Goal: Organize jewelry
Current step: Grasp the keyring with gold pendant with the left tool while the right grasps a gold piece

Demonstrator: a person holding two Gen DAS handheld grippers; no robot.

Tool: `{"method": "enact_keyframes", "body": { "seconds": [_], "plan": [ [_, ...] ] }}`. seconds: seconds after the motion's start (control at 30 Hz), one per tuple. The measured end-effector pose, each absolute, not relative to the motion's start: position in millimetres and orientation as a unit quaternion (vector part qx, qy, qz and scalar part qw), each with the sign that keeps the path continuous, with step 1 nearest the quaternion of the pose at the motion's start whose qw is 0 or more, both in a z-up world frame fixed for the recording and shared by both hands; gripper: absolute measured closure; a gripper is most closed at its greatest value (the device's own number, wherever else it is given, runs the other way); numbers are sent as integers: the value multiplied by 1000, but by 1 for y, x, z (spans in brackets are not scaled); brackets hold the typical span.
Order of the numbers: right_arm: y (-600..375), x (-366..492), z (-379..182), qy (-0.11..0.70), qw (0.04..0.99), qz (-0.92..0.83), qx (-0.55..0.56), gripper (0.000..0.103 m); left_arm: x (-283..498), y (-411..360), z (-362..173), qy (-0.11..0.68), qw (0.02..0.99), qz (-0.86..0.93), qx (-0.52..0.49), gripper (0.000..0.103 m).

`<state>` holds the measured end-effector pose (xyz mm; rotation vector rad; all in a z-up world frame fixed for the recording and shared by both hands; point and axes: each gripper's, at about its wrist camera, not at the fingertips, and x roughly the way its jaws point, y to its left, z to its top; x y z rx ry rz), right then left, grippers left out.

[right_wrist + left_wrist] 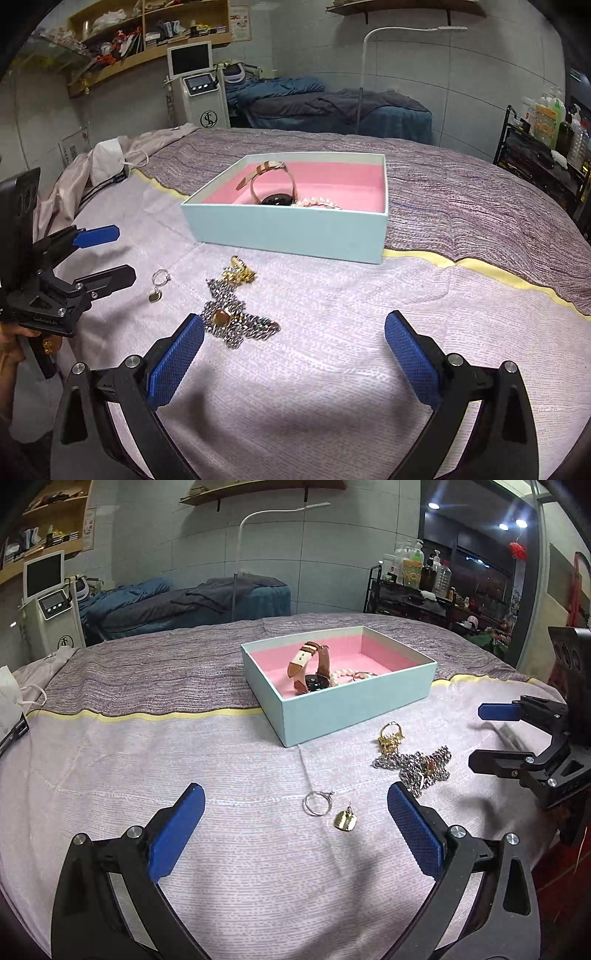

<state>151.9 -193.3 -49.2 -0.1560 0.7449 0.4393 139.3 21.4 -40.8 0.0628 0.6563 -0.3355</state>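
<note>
Presently both claws, left claw [295,812] and right claw [293,345], hover agape and empty over the surface, presumably lining up on the loose hoop earring [317,802] and chain pile [231,317] just outside the box [354,716], which already holds the watch [309,666].

Bare cloth [258,867] ahead of left gripper [295,812]; hoop earring [317,802] and gold pendant [345,819] lie between its spread fingers. Chain pile [236,321] just beside right gripper [295,343] inner finger. Box [354,716] walls block far side; right of chain unobstructed.
</note>
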Motion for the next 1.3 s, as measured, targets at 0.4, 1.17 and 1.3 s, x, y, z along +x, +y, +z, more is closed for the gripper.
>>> {"method": "enact_keyframes", "body": {
  "seconds": [0.4,1.17,1.3],
  "plan": [
    [-172,158,-59,386,880,247,-127,25,124,3,-45,324,925,-191,55,6],
    [-147,161,-60,397,872,265,-111,79,150,-2,-62,376,903,-208,18,62],
    [-147,164,-60,397,873,264,-102,86,151,-5,-61,377,903,-203,24,66]
  ]
}}
